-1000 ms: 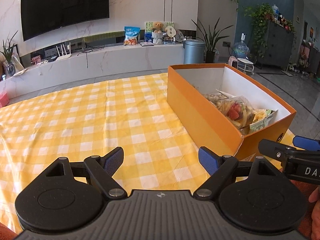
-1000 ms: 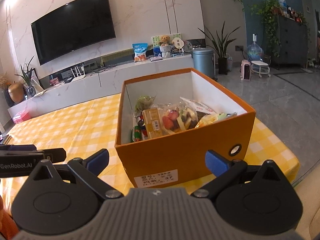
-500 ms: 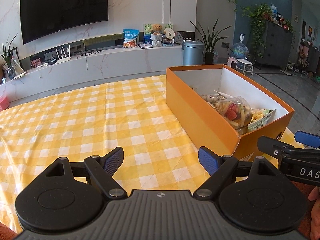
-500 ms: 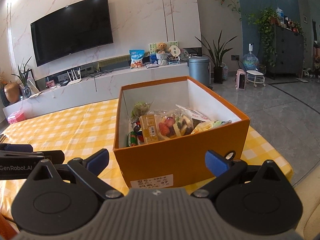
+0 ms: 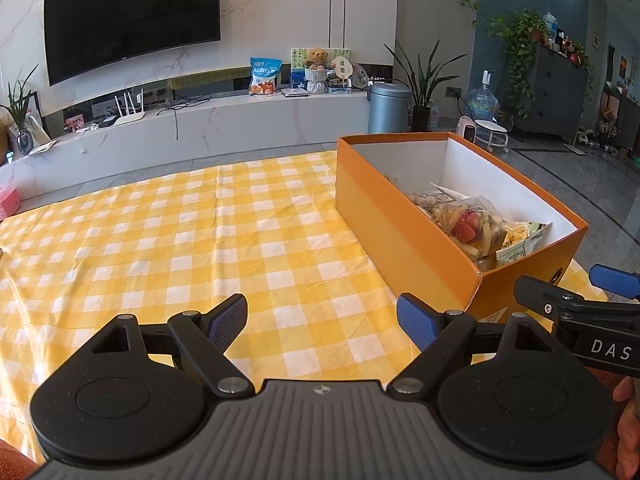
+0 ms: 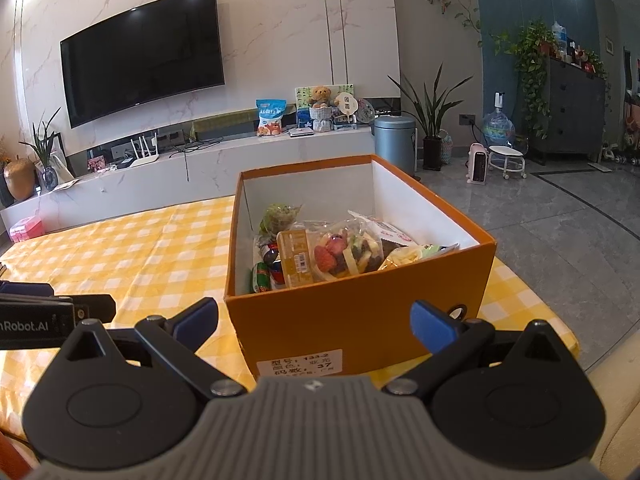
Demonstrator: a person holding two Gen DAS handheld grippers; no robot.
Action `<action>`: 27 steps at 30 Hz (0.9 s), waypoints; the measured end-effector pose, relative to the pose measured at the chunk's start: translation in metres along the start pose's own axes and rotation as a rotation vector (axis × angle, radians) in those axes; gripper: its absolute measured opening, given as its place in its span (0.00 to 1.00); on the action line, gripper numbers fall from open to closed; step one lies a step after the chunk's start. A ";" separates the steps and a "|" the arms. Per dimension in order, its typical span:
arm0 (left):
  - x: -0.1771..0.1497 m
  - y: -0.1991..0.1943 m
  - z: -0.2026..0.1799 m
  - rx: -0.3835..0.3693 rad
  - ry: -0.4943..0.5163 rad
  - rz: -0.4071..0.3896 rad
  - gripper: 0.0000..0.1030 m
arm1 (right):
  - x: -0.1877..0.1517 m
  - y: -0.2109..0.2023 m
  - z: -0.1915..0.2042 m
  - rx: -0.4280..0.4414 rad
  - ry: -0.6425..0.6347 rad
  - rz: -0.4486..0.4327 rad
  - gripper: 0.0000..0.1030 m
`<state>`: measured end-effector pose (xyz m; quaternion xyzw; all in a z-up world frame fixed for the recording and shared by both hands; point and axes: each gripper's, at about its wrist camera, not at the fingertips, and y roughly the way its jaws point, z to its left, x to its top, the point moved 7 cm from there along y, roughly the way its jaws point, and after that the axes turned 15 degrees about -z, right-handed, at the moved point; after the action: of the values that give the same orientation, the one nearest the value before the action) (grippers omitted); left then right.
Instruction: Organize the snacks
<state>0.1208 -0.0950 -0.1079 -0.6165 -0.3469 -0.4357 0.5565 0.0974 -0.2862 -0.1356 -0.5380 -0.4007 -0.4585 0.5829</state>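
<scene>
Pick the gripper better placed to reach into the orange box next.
Right. The right gripper, open and empty, faces the orange box head-on, snack packets ahead. The left gripper, also open, points at bare checked tablecloth.

Both grippers held level, jaws spread.
We see the left gripper empty and wide apart; the right gripper, at its three o'clock, likewise gapes empty.

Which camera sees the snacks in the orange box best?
The right wrist view: it looks straight into the orange box, so most snacks show. In the left wrist view the box's near wall hides all but a few packets.
</scene>
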 end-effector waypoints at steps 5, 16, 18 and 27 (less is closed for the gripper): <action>0.000 0.000 0.001 0.002 0.000 0.002 0.96 | 0.000 0.000 0.000 0.000 0.000 0.000 0.97; -0.001 -0.002 0.003 0.005 -0.001 0.006 0.96 | 0.000 0.000 0.000 -0.001 0.001 -0.001 0.97; -0.001 -0.002 0.002 0.007 -0.003 0.007 0.96 | 0.000 0.000 0.000 -0.001 0.000 0.000 0.97; 0.000 -0.003 0.001 0.005 -0.007 0.006 0.96 | 0.000 0.000 0.000 -0.002 0.000 0.000 0.97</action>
<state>0.1182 -0.0938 -0.1063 -0.6176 -0.3482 -0.4309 0.5583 0.0976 -0.2867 -0.1355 -0.5385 -0.4004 -0.4588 0.5824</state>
